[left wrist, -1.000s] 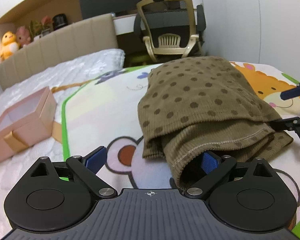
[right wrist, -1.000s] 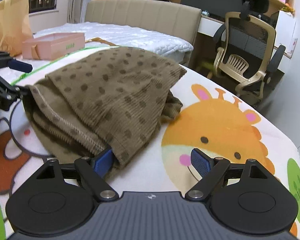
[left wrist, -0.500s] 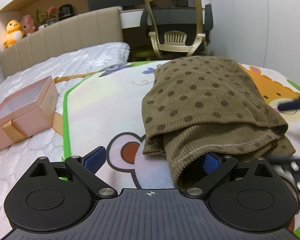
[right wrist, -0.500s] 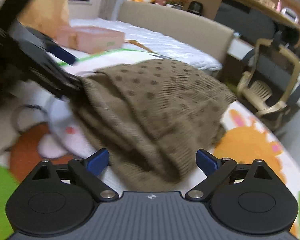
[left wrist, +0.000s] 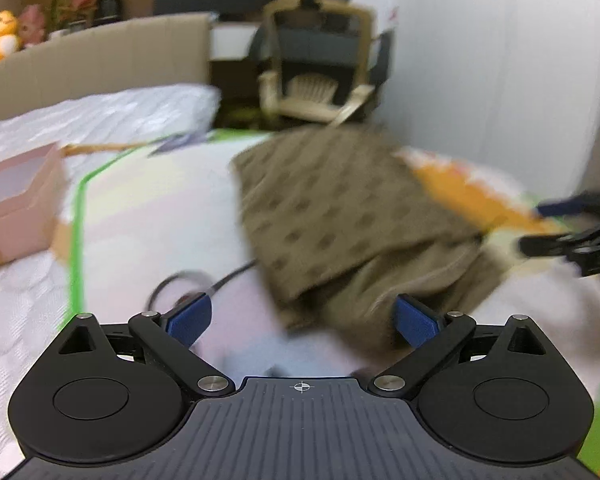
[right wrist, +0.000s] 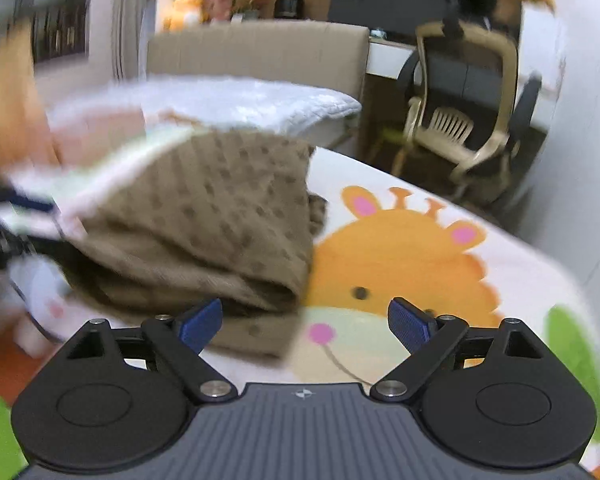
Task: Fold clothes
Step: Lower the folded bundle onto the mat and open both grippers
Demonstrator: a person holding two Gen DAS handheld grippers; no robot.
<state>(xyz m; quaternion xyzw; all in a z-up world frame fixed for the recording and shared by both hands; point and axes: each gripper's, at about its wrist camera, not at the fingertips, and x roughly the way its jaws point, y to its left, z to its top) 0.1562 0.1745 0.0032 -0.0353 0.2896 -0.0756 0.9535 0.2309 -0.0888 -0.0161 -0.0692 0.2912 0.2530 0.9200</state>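
Going left to right: there's a pale pink cardboard gift box sitting open on the white quilted bedding, well off to the side and not part of this. Then the left gripper with its blue pads spread wide — a second ago its right pad was tucked into the hem of the garment, now it looks backed off a little, with just a corner of cloth low between the pads and nothing pinched. Everything's blurry though, so take that loosely.

The olive-brown polka-dot corduroy garment is lying in a folded bundle in the middle of the cartoon-print play mat, next to the orange giraffe face.

On the right side, the right gripper is also wide but just starting to narrow — the near edge of the bundle sits between the pads, not squeezed. A second ago it was at the right corner; now it's more square on.

My guess: the fold's basically done and both hands have let go.
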